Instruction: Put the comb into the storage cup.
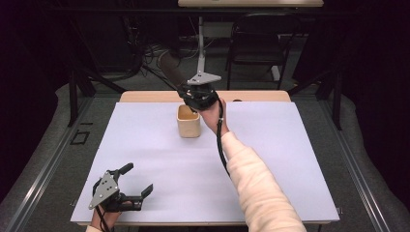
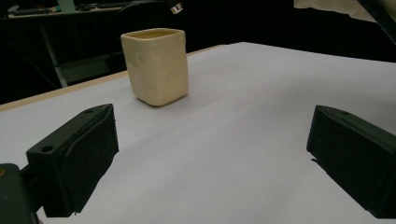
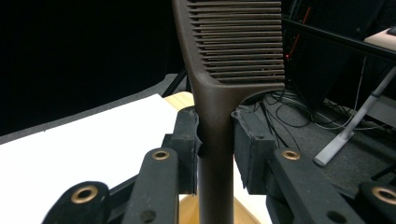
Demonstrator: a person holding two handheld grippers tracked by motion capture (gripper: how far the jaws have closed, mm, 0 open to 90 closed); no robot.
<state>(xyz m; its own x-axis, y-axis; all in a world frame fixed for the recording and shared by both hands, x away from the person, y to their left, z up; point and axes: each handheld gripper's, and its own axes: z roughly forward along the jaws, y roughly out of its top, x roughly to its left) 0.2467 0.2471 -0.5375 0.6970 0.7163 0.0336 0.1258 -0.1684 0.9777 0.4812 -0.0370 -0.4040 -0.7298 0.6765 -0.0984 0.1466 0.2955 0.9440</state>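
A cream, square-sided cup [image 1: 188, 123] stands upright on the white table top [image 1: 145, 145], towards the back centre. My right gripper [image 1: 197, 99] hovers just above the cup's far rim, shut on the handle of a dark brown comb [image 3: 238, 42]. The comb's toothed end [image 1: 170, 72] sticks up and away past the jaws of the right gripper [image 3: 215, 140]; the cup's rim [image 3: 183, 99] shows below them. The handle's lower end is hidden. My left gripper [image 1: 138, 180] rests near the front left corner, open and holding nothing. Between the wide-set jaws of the left gripper [image 2: 210, 158] the cup [image 2: 156, 65] stands farther off.
A wooden strip [image 1: 145, 96] runs along the table's back edge. Behind it are a chair [image 1: 256, 43], a lamp stand [image 1: 200, 48] and cables on the floor [image 1: 159, 53]. The person's sleeved right forearm [image 1: 256, 183] crosses the table's right half.
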